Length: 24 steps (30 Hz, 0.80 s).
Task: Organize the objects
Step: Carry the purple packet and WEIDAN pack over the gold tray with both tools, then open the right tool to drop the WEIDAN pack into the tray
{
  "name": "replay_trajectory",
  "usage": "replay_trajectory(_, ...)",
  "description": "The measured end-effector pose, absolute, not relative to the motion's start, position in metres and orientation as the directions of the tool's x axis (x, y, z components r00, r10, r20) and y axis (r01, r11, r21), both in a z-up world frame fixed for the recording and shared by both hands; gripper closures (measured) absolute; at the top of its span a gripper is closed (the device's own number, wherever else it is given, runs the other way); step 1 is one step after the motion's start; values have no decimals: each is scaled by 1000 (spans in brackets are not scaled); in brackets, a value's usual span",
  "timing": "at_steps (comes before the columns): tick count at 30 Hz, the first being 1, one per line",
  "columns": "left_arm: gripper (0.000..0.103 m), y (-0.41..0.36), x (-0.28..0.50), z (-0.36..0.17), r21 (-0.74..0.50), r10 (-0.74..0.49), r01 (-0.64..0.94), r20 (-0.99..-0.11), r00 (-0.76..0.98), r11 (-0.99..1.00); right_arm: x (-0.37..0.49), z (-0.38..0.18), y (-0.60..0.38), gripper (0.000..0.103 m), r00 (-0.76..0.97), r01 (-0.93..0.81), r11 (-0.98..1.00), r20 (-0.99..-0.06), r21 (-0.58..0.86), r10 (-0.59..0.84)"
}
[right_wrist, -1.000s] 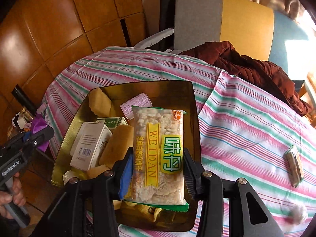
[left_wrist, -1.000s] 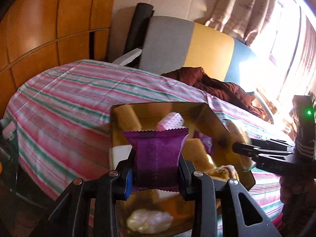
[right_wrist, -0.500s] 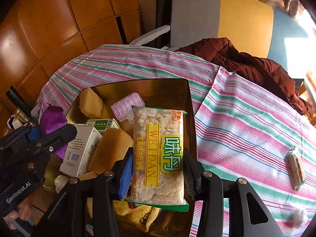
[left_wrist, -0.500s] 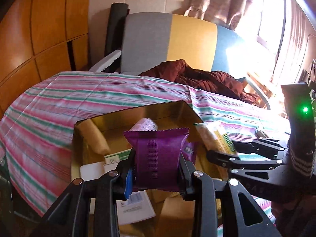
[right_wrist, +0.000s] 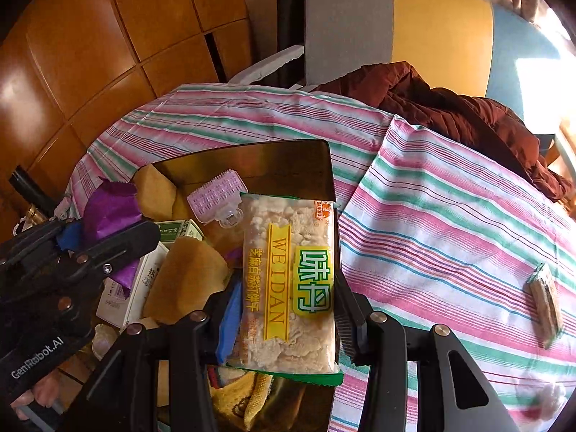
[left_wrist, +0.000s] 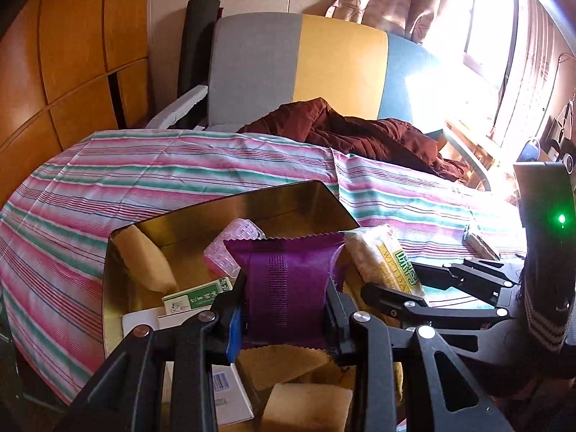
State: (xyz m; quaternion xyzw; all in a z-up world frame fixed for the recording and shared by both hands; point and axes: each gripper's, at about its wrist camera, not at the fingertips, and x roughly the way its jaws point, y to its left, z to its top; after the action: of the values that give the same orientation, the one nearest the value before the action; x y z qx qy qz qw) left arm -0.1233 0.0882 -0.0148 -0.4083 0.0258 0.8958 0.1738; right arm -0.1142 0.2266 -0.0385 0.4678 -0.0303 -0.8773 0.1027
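Observation:
My left gripper (left_wrist: 286, 318) is shut on a purple snack packet (left_wrist: 288, 284) and holds it above the gold tray (left_wrist: 252, 201). My right gripper (right_wrist: 286, 309) is shut on a clear cracker bag marked WEIDAN (right_wrist: 288, 280), held above the tray's right side (right_wrist: 273, 151). In the left wrist view the right gripper (left_wrist: 403, 284) and its cracker bag (left_wrist: 385, 259) sit just right of the purple packet. In the right wrist view the left gripper (right_wrist: 108, 237) with the purple packet (right_wrist: 108, 212) is at the left. The tray holds a pink hair roller (right_wrist: 216, 198), white boxes (right_wrist: 144, 280) and brown pieces (right_wrist: 183, 277).
The tray sits on a round table with a striped cloth (right_wrist: 450, 216). A small wrapped bar (right_wrist: 545, 306) lies on the cloth at the right. A dark red jacket (right_wrist: 450, 115) lies over a grey, yellow and blue chair (right_wrist: 396, 25) behind the table. Wood panels stand at the left.
Both grippers have moved closer together over the tray, each still holding its packet. The left gripper has come in from the table's left side toward the tray.

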Motion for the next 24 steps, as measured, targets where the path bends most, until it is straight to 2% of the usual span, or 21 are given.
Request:
replay_trajectory(10,68,96,-133,-19,-128,305,-324,-753,-583,-937,-116,-44,231,56,-536,149,-975,-815,165,-220)
replay_trajectory(14,63,98,-138,-21,-132,295,-306,-759,-580,-943,-117,-45,231,54,-539,145,-976,-814,164,-217)
replay_trajectory(21,62,97,-133,-21,-129,291,-303,-758,-583,-944,-114,-45,232,54,-543,132,-977,-812,170,-214)
replay_trajectory(24,62,96,-131,-20,-128,289,-301,-758,-585,-945,-111,-46,233,50,-543,124,-977,-813,171,-211)
